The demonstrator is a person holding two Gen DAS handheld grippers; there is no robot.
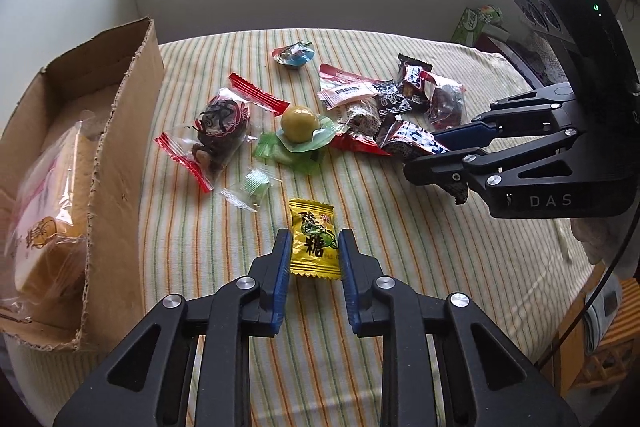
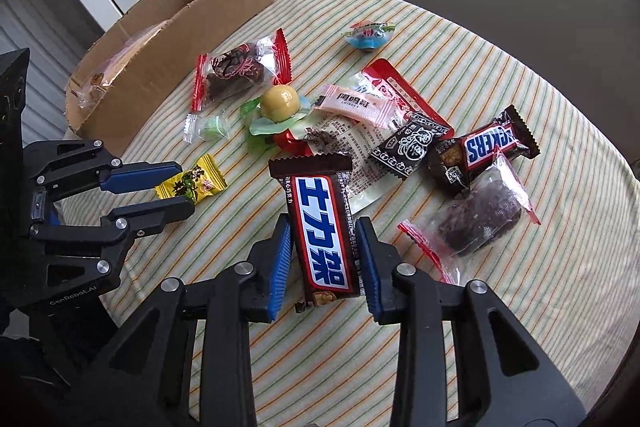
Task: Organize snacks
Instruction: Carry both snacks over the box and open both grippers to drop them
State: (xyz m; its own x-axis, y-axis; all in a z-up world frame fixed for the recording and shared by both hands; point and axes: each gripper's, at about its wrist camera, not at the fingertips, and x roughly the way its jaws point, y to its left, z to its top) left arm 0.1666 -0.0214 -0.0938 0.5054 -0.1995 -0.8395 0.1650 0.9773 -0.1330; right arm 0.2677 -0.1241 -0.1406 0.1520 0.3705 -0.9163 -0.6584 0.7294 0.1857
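Note:
Snacks lie scattered on a striped tablecloth (image 1: 400, 267). My left gripper (image 1: 313, 243) straddles a yellow candy (image 1: 313, 241), pads touching its sides; it also shows in the right wrist view (image 2: 190, 183). My right gripper (image 2: 323, 223) straddles a Snickers bar (image 2: 322, 227) with small gaps beside the pads; the bar lies on the cloth. In the left wrist view the right gripper (image 1: 430, 157) sits at the pile's right edge. A cardboard box (image 1: 116, 155) at the left holds a bagged cake (image 1: 48, 211).
Other snacks: a red-ended dark cake (image 1: 218, 131), a yellow ball on green wrap (image 1: 298, 125), a small green candy (image 1: 254, 183), a blue jelly cup (image 1: 294, 55), a second Snickers (image 2: 494, 143), another dark cake (image 2: 478, 221). A wall stands behind the table.

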